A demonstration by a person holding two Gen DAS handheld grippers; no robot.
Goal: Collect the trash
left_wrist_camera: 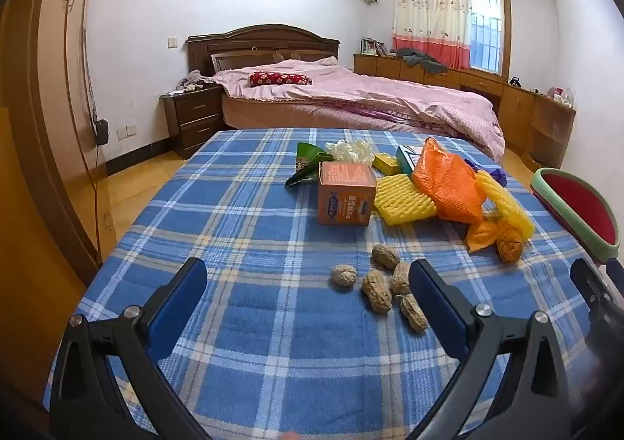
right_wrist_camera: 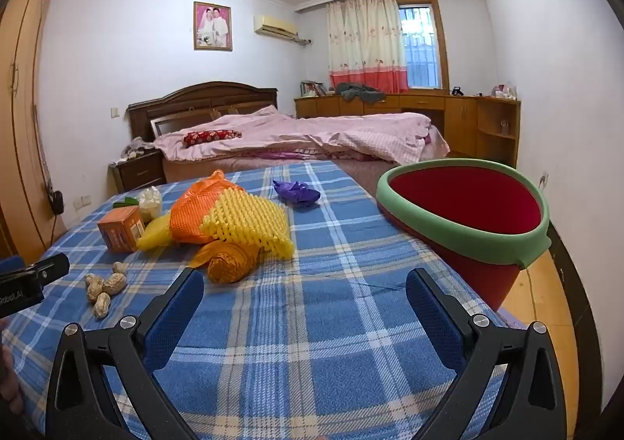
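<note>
Hovering over the plaid bench (left_wrist_camera: 234,323): left claw (left_wrist_camera: 308,284) and right claw (right_wrist_camera: 304,293) both wide open, empty. Peanuts (left_wrist_camera: 380,284) lie by the left claw's right finger. Only the right view shows the whole red bin (right_wrist_camera: 468,221) and purple wrapper (right_wrist_camera: 296,193); left view shows green packet (left_wrist_camera: 308,163).

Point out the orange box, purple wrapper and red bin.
orange box (left_wrist_camera: 345,193), left wrist view, front face.
purple wrapper (right_wrist_camera: 297,193), right wrist view, crumpled middle.
red bin (right_wrist_camera: 460,239), right wrist view, green rim.
</note>
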